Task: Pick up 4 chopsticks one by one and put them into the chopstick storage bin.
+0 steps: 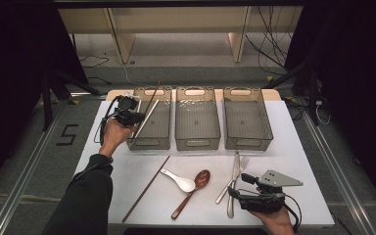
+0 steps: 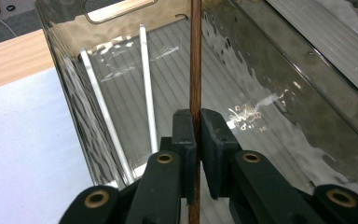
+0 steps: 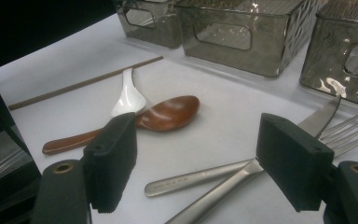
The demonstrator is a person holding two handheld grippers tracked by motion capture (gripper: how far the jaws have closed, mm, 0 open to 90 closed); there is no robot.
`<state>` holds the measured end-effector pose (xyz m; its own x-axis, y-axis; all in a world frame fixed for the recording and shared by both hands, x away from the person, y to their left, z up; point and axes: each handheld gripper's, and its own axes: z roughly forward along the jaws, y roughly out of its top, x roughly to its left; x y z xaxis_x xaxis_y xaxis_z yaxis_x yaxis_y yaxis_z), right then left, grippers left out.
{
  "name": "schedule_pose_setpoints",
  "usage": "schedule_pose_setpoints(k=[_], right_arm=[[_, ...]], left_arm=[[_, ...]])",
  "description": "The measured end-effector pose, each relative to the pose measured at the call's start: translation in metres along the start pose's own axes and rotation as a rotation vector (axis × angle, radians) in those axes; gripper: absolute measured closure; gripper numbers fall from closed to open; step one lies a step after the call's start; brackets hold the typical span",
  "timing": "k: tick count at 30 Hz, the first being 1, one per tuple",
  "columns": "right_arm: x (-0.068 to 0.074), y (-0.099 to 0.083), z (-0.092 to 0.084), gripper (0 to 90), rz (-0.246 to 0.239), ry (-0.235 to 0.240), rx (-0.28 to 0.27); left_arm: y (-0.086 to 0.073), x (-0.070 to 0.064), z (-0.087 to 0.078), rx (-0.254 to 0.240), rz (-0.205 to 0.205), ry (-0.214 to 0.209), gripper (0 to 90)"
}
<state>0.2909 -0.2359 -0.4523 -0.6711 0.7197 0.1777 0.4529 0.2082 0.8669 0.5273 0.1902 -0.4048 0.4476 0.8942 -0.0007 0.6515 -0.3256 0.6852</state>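
White spoon (image 1: 178, 180), brown spoon (image 1: 196, 188), knife (image 1: 234, 183), fork (image 1: 235, 175) lying near table's front edge

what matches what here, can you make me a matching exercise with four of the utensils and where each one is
Things:
1. brown chopstick
2. white spoon
3. wooden spoon
4. fork

Places:
A. crossing the knife
B. clamped in the left gripper over the left bin
C. bowl against the white spoon's
D. lying beside the loose chopstick on the table

Pairs: 1-B, 2-D, 3-C, 4-A
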Motion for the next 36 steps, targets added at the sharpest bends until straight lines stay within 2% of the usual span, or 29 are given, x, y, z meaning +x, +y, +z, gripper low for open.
schedule_pose_setpoints(k=[3, 6, 8, 12, 15, 17, 19, 21, 30, 34, 36], right_arm=[[0.000, 0.000, 0.000, 29.8, 0.000, -0.001, -0.001], [0.000, 0.000, 0.000, 29.8, -0.001, -0.002, -0.001], [0.000, 0.000, 0.000, 29.8, 0.001, -0.001, 0.000], [0.000, 0.000, 0.000, 29.8, -0.001, -0.002, -0.002], [0.000, 0.000, 0.000, 29.8, 0.000, -0.003, -0.001], [0.000, 0.000, -0.001, 29.8, -0.001, -0.003, -0.002], [0.000, 0.000, 0.000, 29.8, -0.001, -0.003, -0.001], [0.000, 0.000, -0.001, 29.8, 0.000, -0.003, -0.001], [0.001, 0.000, 0.000, 29.8, -0.003, -0.002, 0.003], [0.001, 0.000, 0.000, 29.8, -0.002, -0.002, 0.002], [0.001, 0.000, 0.000, 29.8, -0.002, -0.002, 0.002]], left_arm=[[-0.001, 0.001, 0.000, 0.004, -0.012, 0.007, 82.8], [-0.002, 0.002, -0.001, 0.018, -0.029, 0.005, 73.7], [-0.002, 0.001, -0.003, 0.008, -0.043, 0.010, 72.0], [0.000, -0.001, -0.011, 0.031, -0.070, -0.031, 60.2], [0.000, -0.005, -0.019, 0.038, -0.075, -0.056, 53.1], [-0.001, -0.008, -0.026, 0.041, -0.093, -0.088, 47.0], [-0.003, -0.012, -0.033, 0.038, -0.089, -0.086, 40.0], [-0.005, -0.016, -0.039, 0.041, -0.083, -0.102, 35.3], [-0.027, -0.034, -0.065, 0.016, -0.073, -0.157, 28.1], [-0.039, -0.042, -0.070, 0.034, -0.061, -0.178, 24.3], [-0.045, -0.046, -0.072, 0.041, -0.056, -0.173, 22.4]])
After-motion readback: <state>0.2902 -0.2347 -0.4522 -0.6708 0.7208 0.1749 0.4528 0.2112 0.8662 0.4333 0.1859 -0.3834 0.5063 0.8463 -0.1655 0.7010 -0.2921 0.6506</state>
